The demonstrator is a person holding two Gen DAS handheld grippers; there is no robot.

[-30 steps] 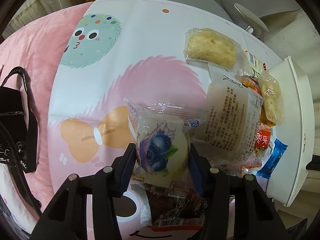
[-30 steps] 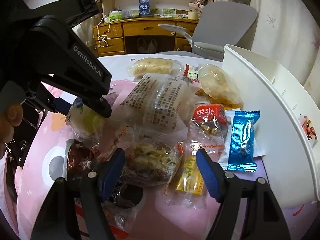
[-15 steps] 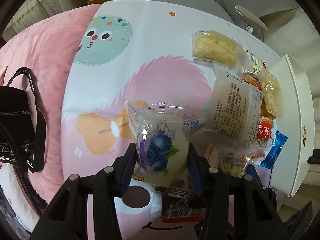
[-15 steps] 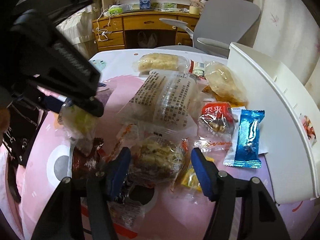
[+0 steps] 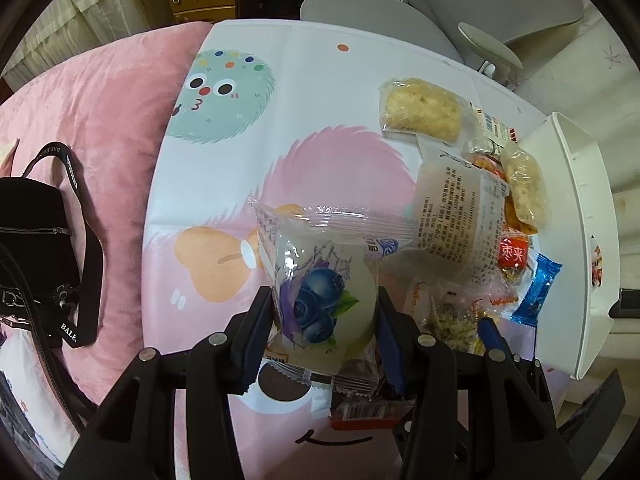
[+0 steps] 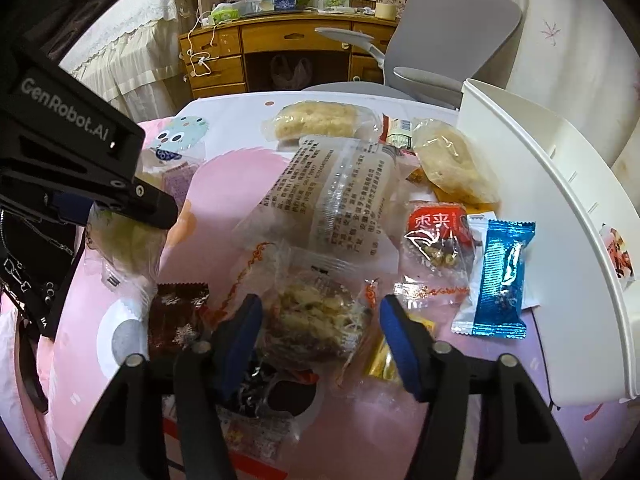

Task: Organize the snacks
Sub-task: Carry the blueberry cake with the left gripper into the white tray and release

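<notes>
Left wrist view: the left tool [image 5: 324,316] is clenched on a clear-wrapped round pastry with a blueberry print [image 5: 326,300], both blue pads pressing its sides, the packet lifted clear of the bench [image 5: 320,92], which wears a white cloth with pink, green and orange cartoon shapes. Just below it lies a dark brown foil snack packet [image 5: 356,404]. Right wrist view: the right tool [image 6: 320,328] has its jaws closing around a clear packet of shredded, crumbly cake [image 6: 316,320] that lies on the bench between them; the pads do not yet press it. Beyond sit a large clear packet printed with black text [image 6: 336,192], a red-labelled nut packet [image 6: 436,236], a shiny blue foil sachet [image 6: 500,280] and two pale puffed-rice cakes in clear wrap [image 6: 316,122]. At the right edge stands a white plastic bin [image 6: 560,184], with one small printed packet [image 6: 618,256] inside
</notes>
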